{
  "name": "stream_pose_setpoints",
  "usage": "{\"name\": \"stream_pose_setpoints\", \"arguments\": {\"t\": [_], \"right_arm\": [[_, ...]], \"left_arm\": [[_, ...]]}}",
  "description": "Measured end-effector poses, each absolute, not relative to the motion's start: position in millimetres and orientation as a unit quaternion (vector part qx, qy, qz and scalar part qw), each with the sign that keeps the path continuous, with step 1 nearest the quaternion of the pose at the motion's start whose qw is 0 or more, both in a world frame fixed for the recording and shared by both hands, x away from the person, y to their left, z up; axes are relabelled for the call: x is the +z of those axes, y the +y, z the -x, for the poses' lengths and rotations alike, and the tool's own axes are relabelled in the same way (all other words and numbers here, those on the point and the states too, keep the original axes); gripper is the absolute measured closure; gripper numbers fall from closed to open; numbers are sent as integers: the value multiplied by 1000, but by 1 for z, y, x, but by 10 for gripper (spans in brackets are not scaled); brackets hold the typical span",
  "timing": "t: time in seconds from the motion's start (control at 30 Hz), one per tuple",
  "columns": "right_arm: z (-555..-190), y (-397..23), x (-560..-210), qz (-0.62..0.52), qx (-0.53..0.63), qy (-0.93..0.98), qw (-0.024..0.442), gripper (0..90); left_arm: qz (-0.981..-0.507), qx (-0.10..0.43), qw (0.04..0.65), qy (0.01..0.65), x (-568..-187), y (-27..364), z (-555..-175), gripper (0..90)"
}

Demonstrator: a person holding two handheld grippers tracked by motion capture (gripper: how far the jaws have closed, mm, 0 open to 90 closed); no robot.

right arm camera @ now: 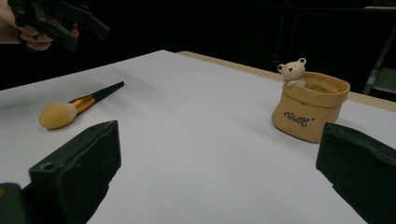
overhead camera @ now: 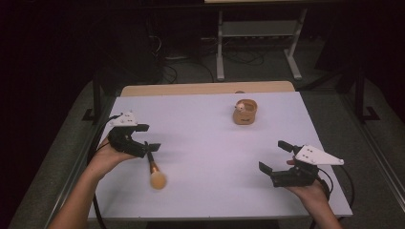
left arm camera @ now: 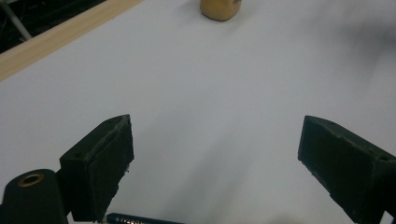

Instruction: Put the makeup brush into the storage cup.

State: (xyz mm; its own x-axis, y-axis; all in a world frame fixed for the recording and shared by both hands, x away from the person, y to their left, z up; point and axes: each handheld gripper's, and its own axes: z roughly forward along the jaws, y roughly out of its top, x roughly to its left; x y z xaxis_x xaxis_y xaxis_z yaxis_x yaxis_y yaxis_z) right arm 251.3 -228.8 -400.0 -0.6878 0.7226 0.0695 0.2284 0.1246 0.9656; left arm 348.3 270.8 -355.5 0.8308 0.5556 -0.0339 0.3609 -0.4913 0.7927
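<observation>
With my left gripper (overhead camera: 142,137) open-fingered over the dark handle of the makeup brush (overhead camera: 154,171) near the surface's left edge, and my right gripper (overhead camera: 279,156) open too, a shallow pinch could roll it away.

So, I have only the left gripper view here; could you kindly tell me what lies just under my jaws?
Observer: A makeup brush lies on the white table; its dark handle end sits right by the left gripper, whose jaws stand open.
Operator: Thank you. Which way does its bristle head point?
Observer: Toward the person's edge of the table, away from the gripper.
Operator: And the tan thing at the top of my picture?
Observer: A tan pouch-shaped pot with a small bear figure at its rim.
Operator: Where is the other hand?
Observer: The right gripper is at the table's near right, open, holding nothing.
</observation>
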Motion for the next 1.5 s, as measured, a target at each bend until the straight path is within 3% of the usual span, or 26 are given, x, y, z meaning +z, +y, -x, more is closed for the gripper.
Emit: {"name": "stream_pose_setpoints", "arguments": {"t": [0.33, 1.2, 1.5], "right_arm": [[-251, -229, -400, -331, 573, 718, 215, 0], [-251, -230, -400, -332, 575, 717, 213, 0], [-251, -229, -400, -331, 575, 718, 213, 0]], "left_arm": [[-897, 105, 354, 243, -364, 263, -352, 103], [-948, 67, 244, 195, -364, 256, -361, 128], [-964, 76, 201, 159, -365, 249, -362, 129]]}}
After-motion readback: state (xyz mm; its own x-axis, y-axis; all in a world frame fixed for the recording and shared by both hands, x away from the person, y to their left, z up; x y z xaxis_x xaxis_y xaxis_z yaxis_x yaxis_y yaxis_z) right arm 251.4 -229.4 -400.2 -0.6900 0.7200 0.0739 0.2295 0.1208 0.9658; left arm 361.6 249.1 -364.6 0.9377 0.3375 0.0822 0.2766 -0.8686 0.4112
